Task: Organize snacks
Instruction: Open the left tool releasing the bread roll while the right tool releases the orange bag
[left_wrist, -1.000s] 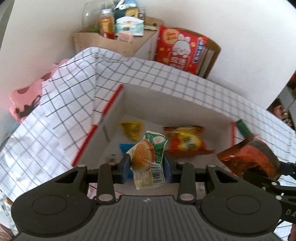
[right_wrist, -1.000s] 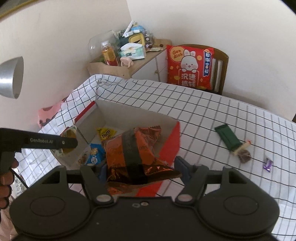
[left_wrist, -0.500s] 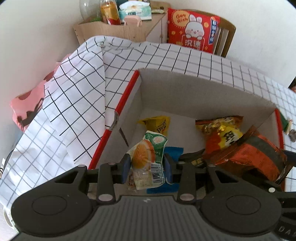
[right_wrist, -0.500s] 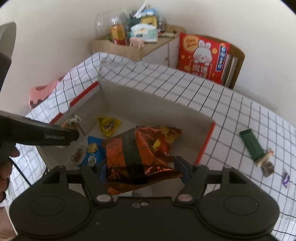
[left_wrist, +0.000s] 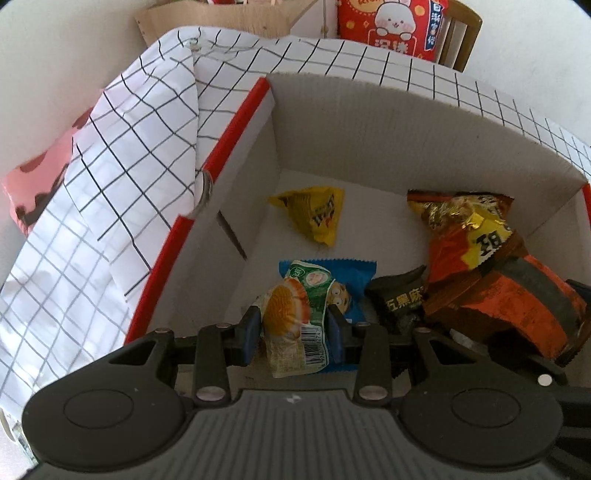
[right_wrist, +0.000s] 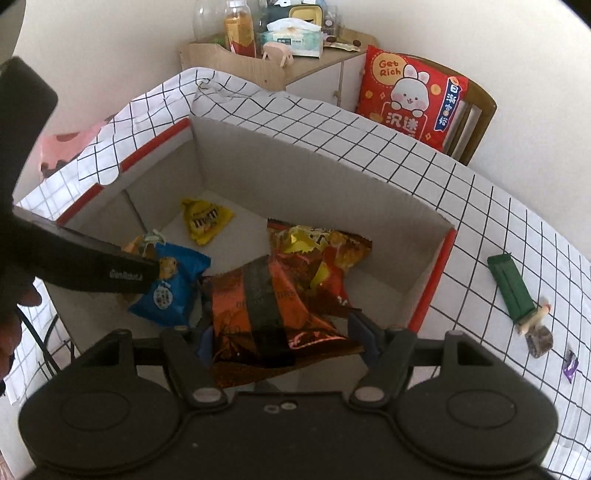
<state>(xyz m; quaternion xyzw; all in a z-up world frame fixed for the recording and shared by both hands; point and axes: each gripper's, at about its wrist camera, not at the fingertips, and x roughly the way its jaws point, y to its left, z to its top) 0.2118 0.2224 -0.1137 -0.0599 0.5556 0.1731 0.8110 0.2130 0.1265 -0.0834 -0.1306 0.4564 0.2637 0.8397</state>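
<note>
Both tongs lowered into box (left_wrist: 369, 122): left tongs (left_wrist: 291, 334) grasping cracker packet (left_wrist: 291, 314), right tongs (right_wrist: 282, 341) grasping orange bag (right_wrist: 258, 310).

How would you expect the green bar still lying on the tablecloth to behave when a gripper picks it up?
The green bar looks long, flat and straight, so probably stiff. It seems small, likely light. Its wrapper appears smooth, so the pads might slip on it.

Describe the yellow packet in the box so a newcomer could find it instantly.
Look inside the open cardboard box on the grid-patterned tablecloth. Near its far corner a small yellow M&M's pouch lies alone on the floor, the only all-yellow pack, apart from the blue packet and orange bags.
</note>
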